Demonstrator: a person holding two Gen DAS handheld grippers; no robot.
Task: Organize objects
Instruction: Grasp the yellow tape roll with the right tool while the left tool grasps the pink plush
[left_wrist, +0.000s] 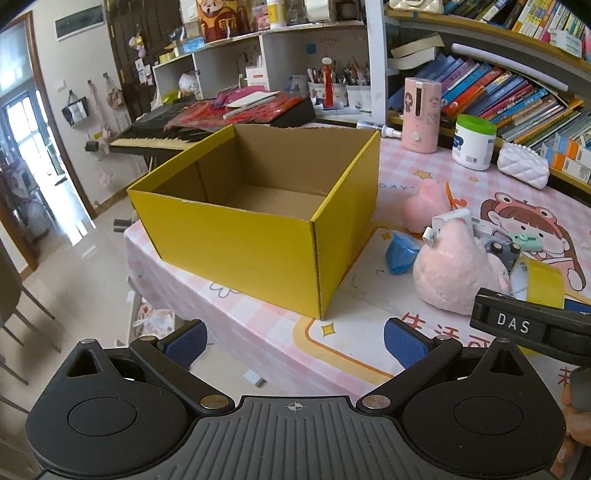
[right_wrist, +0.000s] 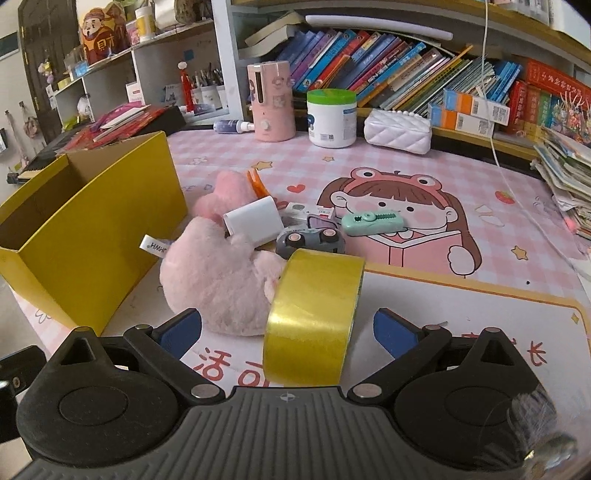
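Note:
An empty yellow cardboard box (left_wrist: 258, 236) stands open on the table's left end; it also shows in the right wrist view (right_wrist: 88, 236). My left gripper (left_wrist: 293, 341) is open and empty in front of the box. My right gripper (right_wrist: 286, 332) is open, with a yellow tape roll (right_wrist: 314, 314) standing on edge between its fingers, not clamped. A pink plush toy (right_wrist: 218, 273) lies beside the roll, with a white charger (right_wrist: 253, 221), a grey toy car (right_wrist: 310, 240), a mint tape dispenser (right_wrist: 371, 221) and an orange clip (right_wrist: 256, 184) behind it. A blue object (left_wrist: 400, 253) lies by the plush.
A pink humidifier (right_wrist: 271, 99), a green-lidded white tub (right_wrist: 332, 118) and a white quilted case (right_wrist: 397, 131) stand at the table's back. Bookshelves (right_wrist: 406, 66) line the rear. A keyboard piano (left_wrist: 162, 134) is behind the box. The table edge drops to the floor (left_wrist: 74, 266) at left.

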